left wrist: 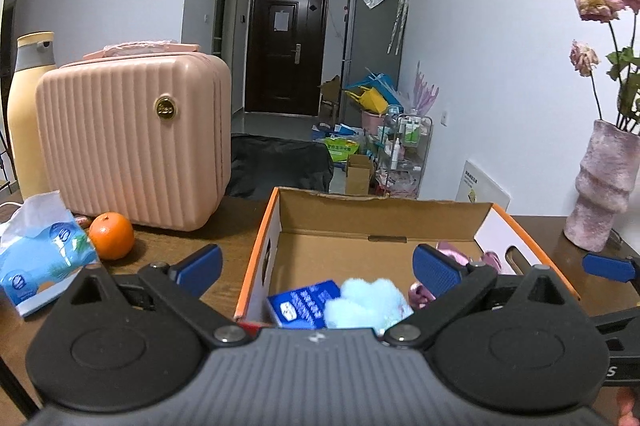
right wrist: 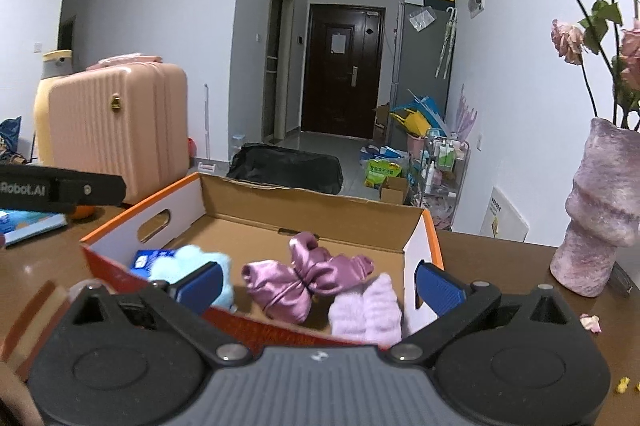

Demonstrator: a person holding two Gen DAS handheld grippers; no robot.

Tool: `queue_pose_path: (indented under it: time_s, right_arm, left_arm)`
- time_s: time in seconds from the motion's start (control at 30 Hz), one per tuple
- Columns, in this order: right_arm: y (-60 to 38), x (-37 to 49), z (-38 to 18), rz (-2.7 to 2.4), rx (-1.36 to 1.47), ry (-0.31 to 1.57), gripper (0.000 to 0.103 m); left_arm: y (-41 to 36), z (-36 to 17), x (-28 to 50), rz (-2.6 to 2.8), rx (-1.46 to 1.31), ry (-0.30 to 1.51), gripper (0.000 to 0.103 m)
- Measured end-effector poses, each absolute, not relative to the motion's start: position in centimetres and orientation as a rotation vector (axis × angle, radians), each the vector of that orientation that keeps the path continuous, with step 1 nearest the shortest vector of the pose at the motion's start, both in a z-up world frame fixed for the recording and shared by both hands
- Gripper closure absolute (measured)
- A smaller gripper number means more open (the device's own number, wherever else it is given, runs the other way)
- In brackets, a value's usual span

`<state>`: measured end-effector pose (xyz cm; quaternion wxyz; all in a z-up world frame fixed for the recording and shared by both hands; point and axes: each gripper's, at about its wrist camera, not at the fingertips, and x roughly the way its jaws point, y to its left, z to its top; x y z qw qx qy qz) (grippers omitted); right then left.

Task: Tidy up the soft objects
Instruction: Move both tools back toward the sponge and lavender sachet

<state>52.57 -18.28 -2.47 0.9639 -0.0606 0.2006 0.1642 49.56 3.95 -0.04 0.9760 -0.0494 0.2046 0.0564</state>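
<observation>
Both grippers, left (left wrist: 318,268) and right (right wrist: 320,284), hover at the box's (right wrist: 424,246) near edge, jaws wide apart and empty. Inside lie a fluffy pale-blue puff (right wrist: 188,266) at the near left corner, a shiny purple satin bundle (right wrist: 304,276) mid-box, and ribbed lilac fleece (right wrist: 370,310) near right. Beyond, table (left wrist: 224,226).

The left black two-finger gripper (left wrist: 318,268) carried blue ribbed pads (left wrist: 436,272), black linkage arms, silver pivot screws and a grey ridged body. The right black two-finger gripper (right wrist: 318,284), beside the left, matched it.
</observation>
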Motion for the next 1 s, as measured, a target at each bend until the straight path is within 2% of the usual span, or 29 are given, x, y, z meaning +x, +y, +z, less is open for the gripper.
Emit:
queue_pose_path:
  time_s: [1.0]
  right_arm:
    - [-20.2,40.3,-4.1,0.381,-0.13,0.381,0.0]
  left_arm:
    - [4.9,-1.9,38.4,0.081,-0.058,0.446,0.0]
